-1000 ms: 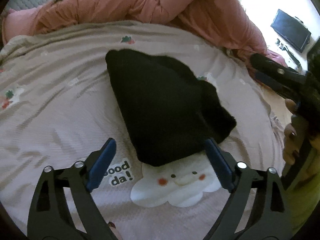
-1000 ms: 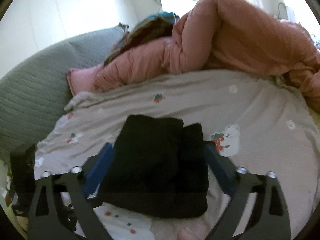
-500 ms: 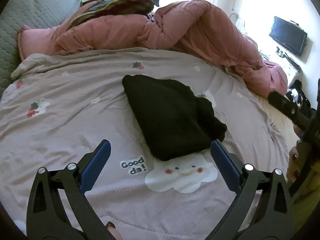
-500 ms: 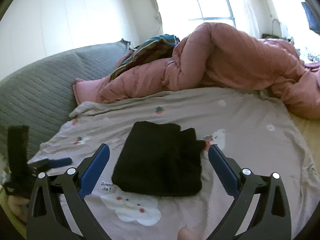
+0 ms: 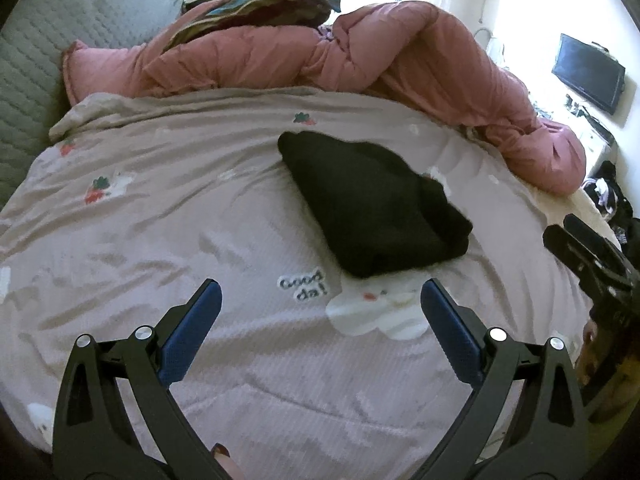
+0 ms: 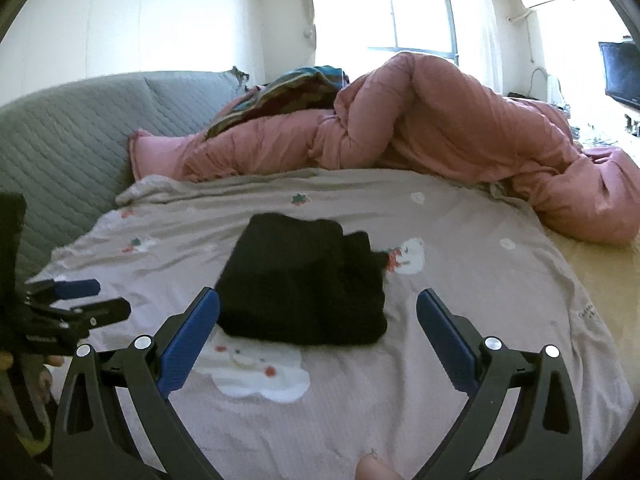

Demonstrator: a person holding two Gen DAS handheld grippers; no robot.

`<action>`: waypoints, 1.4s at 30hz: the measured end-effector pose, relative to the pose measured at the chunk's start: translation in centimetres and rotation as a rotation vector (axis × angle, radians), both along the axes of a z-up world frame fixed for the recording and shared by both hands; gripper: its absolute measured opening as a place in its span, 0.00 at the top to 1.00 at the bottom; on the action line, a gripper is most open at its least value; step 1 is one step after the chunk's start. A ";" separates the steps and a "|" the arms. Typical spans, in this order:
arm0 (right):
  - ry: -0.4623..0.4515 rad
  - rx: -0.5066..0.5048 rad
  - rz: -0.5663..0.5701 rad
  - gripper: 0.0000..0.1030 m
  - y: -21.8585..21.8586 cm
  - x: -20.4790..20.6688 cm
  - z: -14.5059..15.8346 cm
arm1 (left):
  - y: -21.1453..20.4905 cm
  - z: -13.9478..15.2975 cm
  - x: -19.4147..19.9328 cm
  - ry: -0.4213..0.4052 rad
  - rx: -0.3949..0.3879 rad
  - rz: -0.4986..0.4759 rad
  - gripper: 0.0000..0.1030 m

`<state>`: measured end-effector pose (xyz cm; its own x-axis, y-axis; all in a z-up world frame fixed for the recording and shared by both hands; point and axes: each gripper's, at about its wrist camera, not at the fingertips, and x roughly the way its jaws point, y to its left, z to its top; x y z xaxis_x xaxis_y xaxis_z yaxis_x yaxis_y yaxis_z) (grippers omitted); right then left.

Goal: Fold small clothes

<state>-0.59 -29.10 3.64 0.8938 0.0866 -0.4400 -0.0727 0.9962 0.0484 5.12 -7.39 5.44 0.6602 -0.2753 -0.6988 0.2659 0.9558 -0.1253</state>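
A folded black garment (image 5: pixel 372 204) (image 6: pixel 304 280) lies flat on the pale printed bedsheet (image 5: pixel 160 220) (image 6: pixel 480 280), just beyond a white cloud print. My left gripper (image 5: pixel 320 292) stands wide open, held back from the garment with nothing between its blue pads. My right gripper (image 6: pixel 318 300) is open too, its fingertips short of the garment's near edge and touching nothing. In the left wrist view the right gripper shows at the far right edge (image 5: pixel 580 248). The left gripper appears at the left edge of the right wrist view (image 6: pixel 72 300).
A bunched pink duvet (image 5: pixel 400 56) (image 6: pixel 440 128) lies across the far side of the bed, with a striped cloth (image 6: pixel 292 88) on it. A grey quilted headboard (image 6: pixel 60 140) runs along the left. A dark screen (image 5: pixel 588 72) hangs on the right wall.
Both grippers have drawn back from the black garment, which now lies farther ahead and untouched. The left jaws have spread a little wider.
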 end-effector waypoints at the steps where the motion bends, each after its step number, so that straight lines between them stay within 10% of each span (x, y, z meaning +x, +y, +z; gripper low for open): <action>1: 0.011 -0.011 -0.007 0.05 0.3 -0.2 -0.6 | 0.2 -0.4 -0.2 0.005 0.004 0.004 0.09; 10: 0.152 0.004 -0.042 0.05 0.9 0.2 -5.1 | 0.9 -3.8 -0.8 0.066 0.017 0.026 0.09; 42: 0.183 -0.043 -0.071 0.05 1.4 0.0 -6.8 | 1.4 -5.3 -0.9 0.079 0.056 0.072 0.09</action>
<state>-0.59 -27.69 -3.13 0.8020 0.0040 -0.5973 0.0040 0.9999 0.0120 4.26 -6.02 0.13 0.6194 -0.1885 -0.7621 0.1881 0.9781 -0.0891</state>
